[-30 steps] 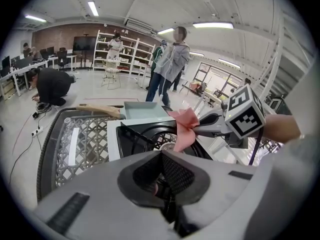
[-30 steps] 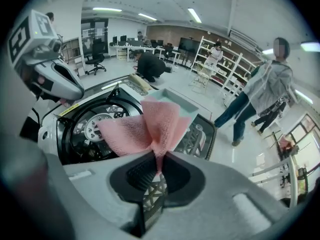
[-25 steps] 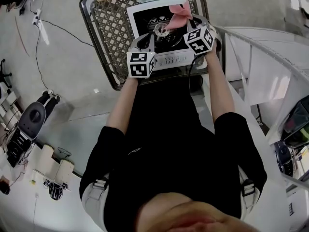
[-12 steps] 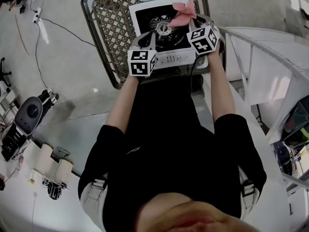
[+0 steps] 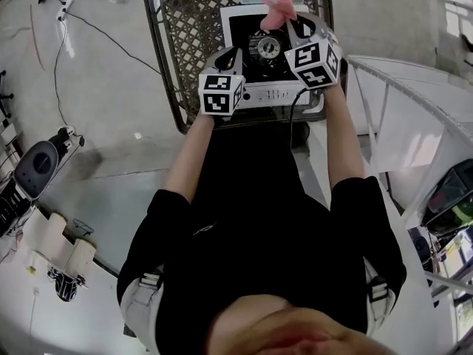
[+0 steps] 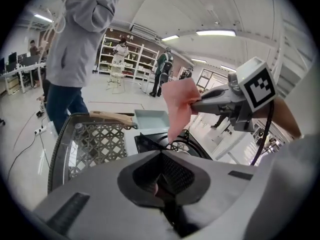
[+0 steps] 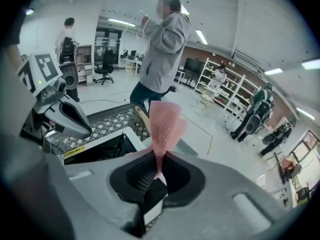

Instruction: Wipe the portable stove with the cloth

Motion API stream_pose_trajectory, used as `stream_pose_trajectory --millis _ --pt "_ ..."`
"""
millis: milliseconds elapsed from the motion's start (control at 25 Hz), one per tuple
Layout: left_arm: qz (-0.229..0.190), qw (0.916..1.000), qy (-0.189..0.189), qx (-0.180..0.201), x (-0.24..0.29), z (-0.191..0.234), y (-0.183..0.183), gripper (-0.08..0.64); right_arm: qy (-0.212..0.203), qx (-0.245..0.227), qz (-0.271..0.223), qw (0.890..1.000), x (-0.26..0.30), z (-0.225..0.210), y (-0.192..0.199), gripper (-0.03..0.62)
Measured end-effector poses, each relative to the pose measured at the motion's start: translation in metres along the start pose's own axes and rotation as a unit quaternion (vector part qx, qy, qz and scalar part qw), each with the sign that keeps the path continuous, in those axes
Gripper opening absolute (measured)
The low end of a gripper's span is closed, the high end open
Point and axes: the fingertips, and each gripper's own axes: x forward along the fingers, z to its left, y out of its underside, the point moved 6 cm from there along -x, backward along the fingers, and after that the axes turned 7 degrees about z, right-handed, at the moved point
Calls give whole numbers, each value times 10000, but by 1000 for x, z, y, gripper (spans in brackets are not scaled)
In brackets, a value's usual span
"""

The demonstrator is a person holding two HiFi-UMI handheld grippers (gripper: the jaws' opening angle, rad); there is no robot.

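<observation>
The left gripper is nearest, its fingers clenched with nothing that I can make out between them. It hovers over the near left corner of the stove, probably parked there to keep out of the wiping path or to steady the stove if needed. The stove sits on a lattice-top desk, with its long side running across the person and its control panel facing them, so the top is in easy reach of both hands.

The right gripper has its fingers clamped on one bunched end of the pink cloth, a grip that leaves the rest free as a wiping pad. The cloth is over the far part of the stove top. Its long axis runs roughly up and down, with the loose tail pointing down toward the burner. Whether the tail touches the burner is unclear. Beyond the stove lies a pale pan.
</observation>
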Motion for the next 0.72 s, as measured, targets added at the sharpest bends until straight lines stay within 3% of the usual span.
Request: stream_pose_trajectory --millis 200,400,560,720 --pt "-107 9994 -188 -259 -13 26 2 0 -317 -631 -329 9970 26 20 -53 28" --pt "-203 9974 -416 -553 -22 54 8 0 -765 -923 -571 9911 58 37 -91 28" --pt "-253 9959 -476 -729 -23 62 10 0 -1358 -1267 -83 9826 99 56 -87 28" --pt "-244 9952 -465 -820 -21 62 16 0 -1667 -1451 381 9745 123 67 -74 28"
